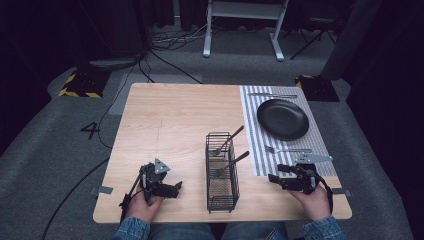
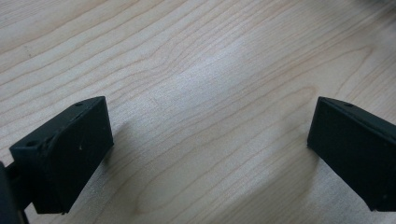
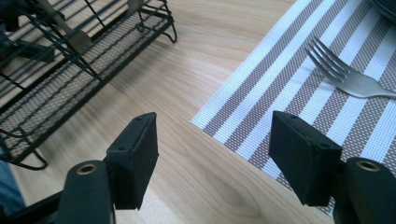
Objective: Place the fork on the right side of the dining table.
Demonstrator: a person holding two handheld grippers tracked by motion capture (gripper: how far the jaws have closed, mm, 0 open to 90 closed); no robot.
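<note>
Right gripper (image 3: 212,154) wide, nothing held — fork (image 3: 348,74) ahead on striped placemat (image 3: 280,93), wire basket (image 3: 70,79) off left. Left gripper (image 2: 210,154) wide over bare table (image 2: 196,70).

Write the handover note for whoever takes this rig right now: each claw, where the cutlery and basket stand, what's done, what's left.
Left claw: open, empty, low over bare wooden table, left of the wire basket.
Right claw: open, empty, at the striped placemat near corner.
Basket: two utensils lean in its far end.
Placemat: black plate, a fork on its near side, a knife on its far side.
Done, apparently: one fork and the knife laid out.
Left: probably the two basket utensils; nothing is gripped yet.
</note>
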